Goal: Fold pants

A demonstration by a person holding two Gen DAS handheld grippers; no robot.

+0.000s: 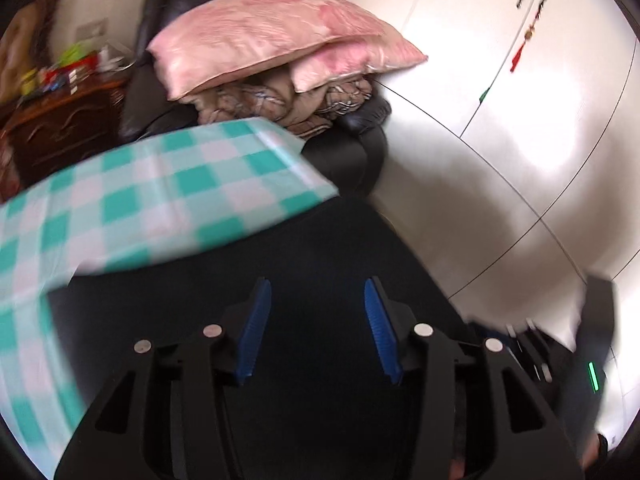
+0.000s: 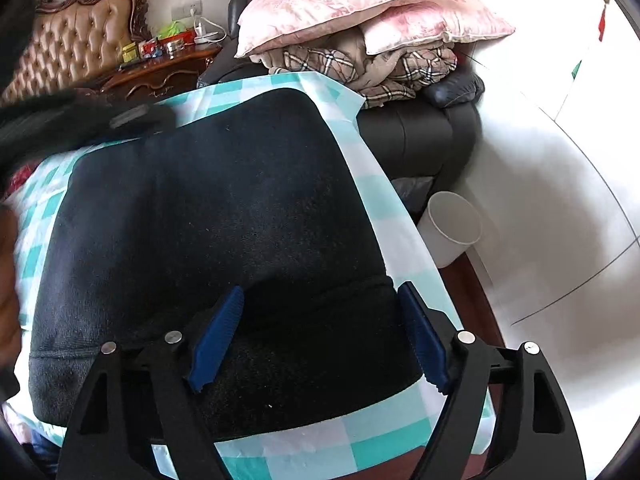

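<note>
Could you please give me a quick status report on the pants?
Left hand-held gripper open, empty. Right hand-held gripper open over black fleece pants, already folded on teal checked tablecloth. Nothing in the way.

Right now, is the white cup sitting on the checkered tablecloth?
No, the white cup stands down on the floor beside the black armchair, past the edge of the checkered tablecloth.

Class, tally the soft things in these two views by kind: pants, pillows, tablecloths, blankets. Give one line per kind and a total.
Pants: 1
Pillows: 2
Tablecloths: 1
Blankets: 1 bundle, pieces inside cannot be told apart
Total: 5
</note>
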